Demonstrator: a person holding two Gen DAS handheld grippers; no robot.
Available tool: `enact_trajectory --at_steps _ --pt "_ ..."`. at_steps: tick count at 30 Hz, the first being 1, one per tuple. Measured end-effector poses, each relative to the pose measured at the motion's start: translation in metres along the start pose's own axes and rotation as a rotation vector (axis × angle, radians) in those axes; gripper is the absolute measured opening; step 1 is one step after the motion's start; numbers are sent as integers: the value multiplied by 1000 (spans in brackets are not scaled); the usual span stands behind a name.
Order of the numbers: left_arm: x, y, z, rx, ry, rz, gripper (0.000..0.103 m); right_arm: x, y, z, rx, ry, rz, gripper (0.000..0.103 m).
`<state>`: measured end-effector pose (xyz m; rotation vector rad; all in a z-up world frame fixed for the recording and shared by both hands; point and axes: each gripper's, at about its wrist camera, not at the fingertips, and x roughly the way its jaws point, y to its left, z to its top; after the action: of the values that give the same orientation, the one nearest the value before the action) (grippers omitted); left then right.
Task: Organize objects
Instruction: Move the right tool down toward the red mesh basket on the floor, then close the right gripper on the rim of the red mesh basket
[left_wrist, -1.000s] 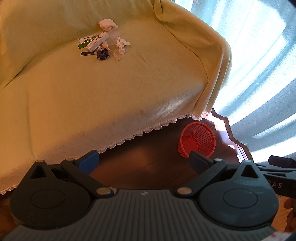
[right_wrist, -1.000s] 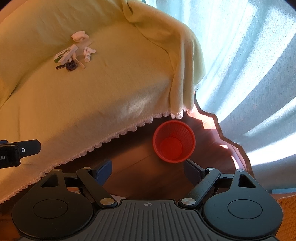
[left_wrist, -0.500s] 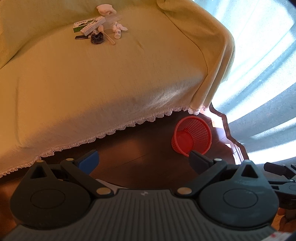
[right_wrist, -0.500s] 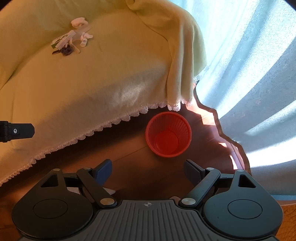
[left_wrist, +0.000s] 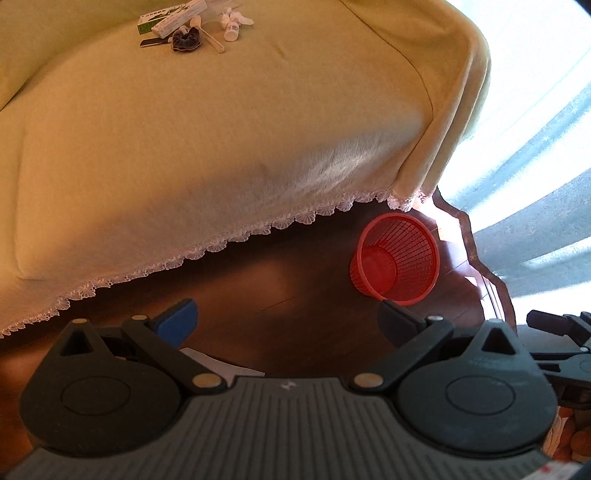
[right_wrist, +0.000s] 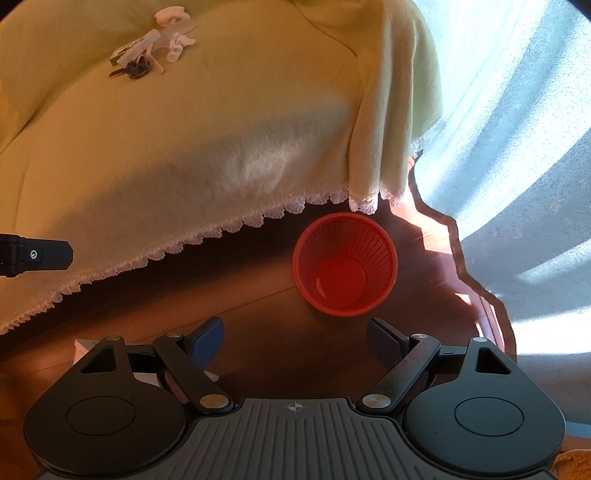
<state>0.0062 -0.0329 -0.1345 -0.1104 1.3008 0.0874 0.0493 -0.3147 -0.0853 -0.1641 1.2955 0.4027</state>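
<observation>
Left claw (left_wrist: 286, 319) is hanging wide open over the dark wood floor (left_wrist: 258, 291), gripping nothing. At 11 o'clock in the left wrist view, far up on the sofa cover (left_wrist: 221, 147), a small clutter is sitting: green-white boxes (left_wrist: 168, 16), a dark scrunchie (left_wrist: 186, 38), a pale spoon (left_wrist: 210, 37), a small white bottle (left_wrist: 231, 33). All touching or just beside each other, well apart from both claws. At 2 o'clock, the red mesh basket (left_wrist: 397, 258) is standing upright on the floor just beyond the lace hem, empty.

Right claw (right_wrist: 295, 338) is also gaping open, empty, with the basket at 12 to 1 o'clock, near its fingertips; the clutter sits at 11 o'clock, far off.

Handling, as a judgement: basket looks light, thin plastic, slightly flexible, likely tipping easily; pinching the rim wall seems best. Boxes light and stiff, take across the narrow sides. Scrunchie soft, any pinch works. Bottle small, smooth, may be slipping; grip across the body. Spoon thin, take the handle mid-length.
</observation>
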Motion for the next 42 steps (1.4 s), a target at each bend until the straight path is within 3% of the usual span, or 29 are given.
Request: enact_trajectory --at_steps 12,21,29,42 --pt "72 1 -18 29 37 3 101 67 -9 -2 -91 -6 8 82" --pt "156 3 -30 85 48 12 101 157 -29 -7 -170 -35 -1 82" --pt "218 0 -40 99 16 -31 101 223 -38 -17 -202 -62 -8 82" --pt "301 0 -54 94 1 -55 101 350 -38 -27 -423 -88 -5 55"
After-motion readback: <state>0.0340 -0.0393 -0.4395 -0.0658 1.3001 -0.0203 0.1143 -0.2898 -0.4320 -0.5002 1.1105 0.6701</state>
